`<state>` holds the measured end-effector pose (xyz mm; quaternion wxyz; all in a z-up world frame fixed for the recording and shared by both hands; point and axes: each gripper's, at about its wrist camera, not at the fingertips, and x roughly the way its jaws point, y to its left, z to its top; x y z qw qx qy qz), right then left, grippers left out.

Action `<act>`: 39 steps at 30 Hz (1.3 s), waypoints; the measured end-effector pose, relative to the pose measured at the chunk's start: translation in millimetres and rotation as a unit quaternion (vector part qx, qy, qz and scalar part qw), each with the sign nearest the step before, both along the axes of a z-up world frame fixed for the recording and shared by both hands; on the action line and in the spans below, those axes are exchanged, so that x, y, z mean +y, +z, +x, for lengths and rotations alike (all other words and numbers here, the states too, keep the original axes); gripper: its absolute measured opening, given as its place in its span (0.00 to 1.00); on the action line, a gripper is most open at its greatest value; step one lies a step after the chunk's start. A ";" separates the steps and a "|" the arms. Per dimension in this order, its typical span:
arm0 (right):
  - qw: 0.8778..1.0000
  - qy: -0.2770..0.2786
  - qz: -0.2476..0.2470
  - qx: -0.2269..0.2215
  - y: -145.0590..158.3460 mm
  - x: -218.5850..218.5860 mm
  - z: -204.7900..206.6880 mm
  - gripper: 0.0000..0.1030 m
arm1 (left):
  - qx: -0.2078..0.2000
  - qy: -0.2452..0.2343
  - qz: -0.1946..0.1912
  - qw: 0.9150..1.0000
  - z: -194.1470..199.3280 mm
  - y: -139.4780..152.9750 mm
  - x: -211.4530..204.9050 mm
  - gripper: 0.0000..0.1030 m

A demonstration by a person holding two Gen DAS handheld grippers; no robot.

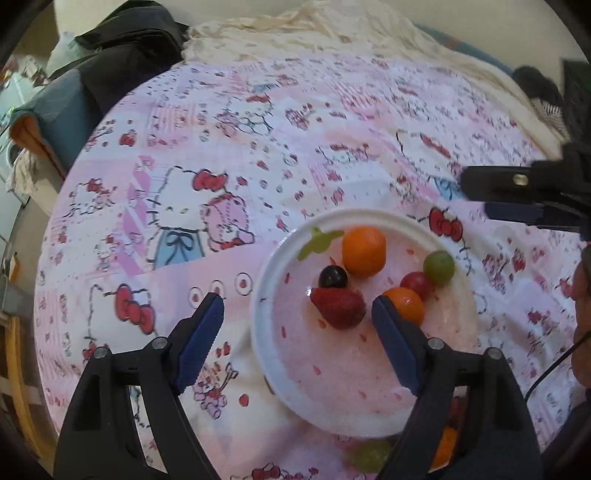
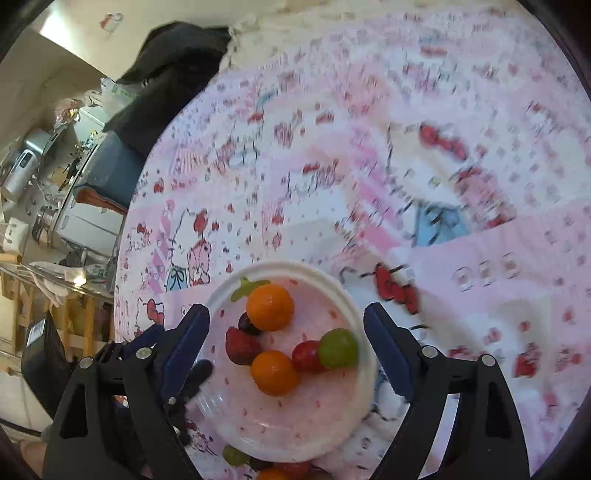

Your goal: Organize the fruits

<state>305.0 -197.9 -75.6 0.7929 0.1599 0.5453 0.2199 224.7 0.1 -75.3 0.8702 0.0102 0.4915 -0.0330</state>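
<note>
A white plate (image 1: 271, 354) lies on the pink cartoon-print cloth. It holds a large orange fruit (image 1: 364, 251), a smaller orange fruit (image 1: 406, 304), a strawberry (image 1: 338, 308), a dark grape (image 1: 332, 277), a red fruit (image 1: 417, 283), a green grape (image 1: 439, 266) and a green leaf piece (image 1: 319, 240). My left gripper (image 1: 297, 325) is open and empty just above the plate's near side. My right gripper (image 2: 286, 339) is open and empty, its jaws straddling the plate (image 2: 354, 306). The right gripper also shows at the right edge of the left wrist view (image 1: 524, 195).
More fruit lies off the plate near its close rim: a green grape (image 1: 369, 454) and an orange piece (image 1: 445, 448). Dark clothing (image 1: 129, 48) and a cream blanket (image 1: 314, 33) lie at the far edge. Cluttered shelves (image 2: 44, 177) stand to the left.
</note>
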 end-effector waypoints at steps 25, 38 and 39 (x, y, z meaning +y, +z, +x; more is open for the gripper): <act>0.993 -0.054 -0.046 -0.091 63.1 -40.0 -145.5 0.85 | -0.068 0.019 -0.024 0.997 -88.8 70.7 14.0 0.78; 0.995 -0.078 -0.045 -0.052 43.1 -52.2 -190.9 0.85 | -0.056 0.037 -0.036 0.997 -130.3 67.2 23.2 0.78; 0.995 -0.079 -0.047 -0.050 41.9 -52.6 -192.5 0.85 | -0.053 0.037 -0.036 0.997 -132.1 66.0 23.2 0.78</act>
